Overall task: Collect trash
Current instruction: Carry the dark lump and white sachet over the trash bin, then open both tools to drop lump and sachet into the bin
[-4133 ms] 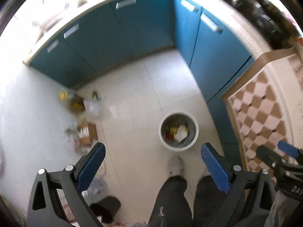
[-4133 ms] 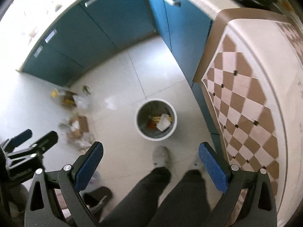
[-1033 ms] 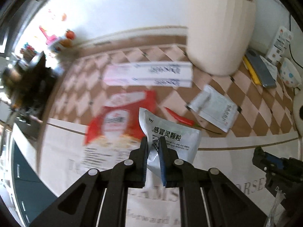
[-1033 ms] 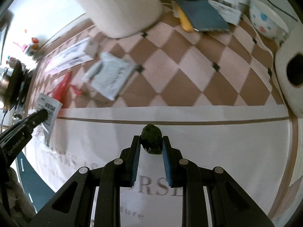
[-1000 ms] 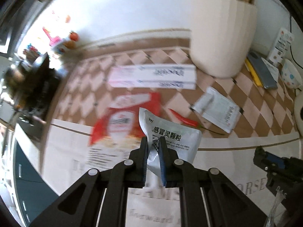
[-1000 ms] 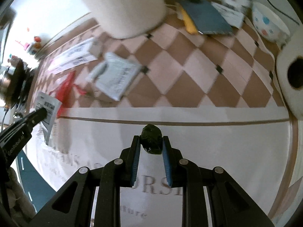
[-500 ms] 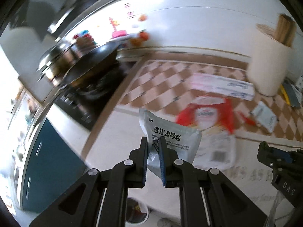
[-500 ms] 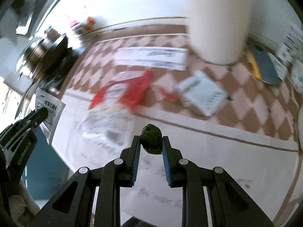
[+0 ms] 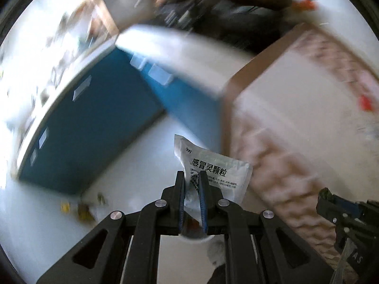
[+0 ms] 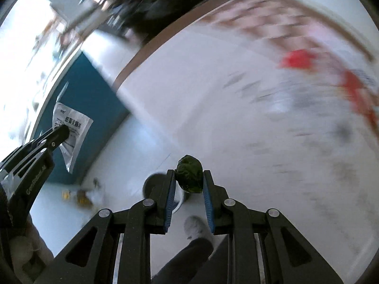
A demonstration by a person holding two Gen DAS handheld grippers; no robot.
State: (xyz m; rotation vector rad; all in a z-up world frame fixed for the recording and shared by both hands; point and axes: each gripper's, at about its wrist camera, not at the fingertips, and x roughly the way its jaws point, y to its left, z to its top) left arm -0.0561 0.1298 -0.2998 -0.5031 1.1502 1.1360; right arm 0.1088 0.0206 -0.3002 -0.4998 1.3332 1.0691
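Note:
My left gripper [image 9: 191, 176] is shut on a silver medicine sachet [image 9: 213, 168] with black print, held in the air over the floor beside the counter edge. The sachet also shows in the right wrist view [image 10: 71, 130], in the left gripper [image 10: 62, 130]. My right gripper [image 10: 189, 174] is shut on a dark green crumpled lump [image 10: 189, 174]. Below it, the grey trash bin [image 10: 155, 183] stands on the floor, partly hidden by the fingers. The right gripper appears at the lower right of the left wrist view [image 9: 328, 197].
Blue cabinets [image 9: 94, 130] line the far side of the white tiled floor. Loose trash [image 9: 81, 209] lies on the floor by the cabinets. The counter with its patterned cloth [image 10: 260, 94] fills the right, with red wrappers [image 10: 296, 60] on it. My shoe [image 10: 195, 228] is near the bin.
Both grippers have swung away from the counter top toward the floor, still holding the sachet and the green lump. The bin and the floor have come into view; the frames are motion-blurred.

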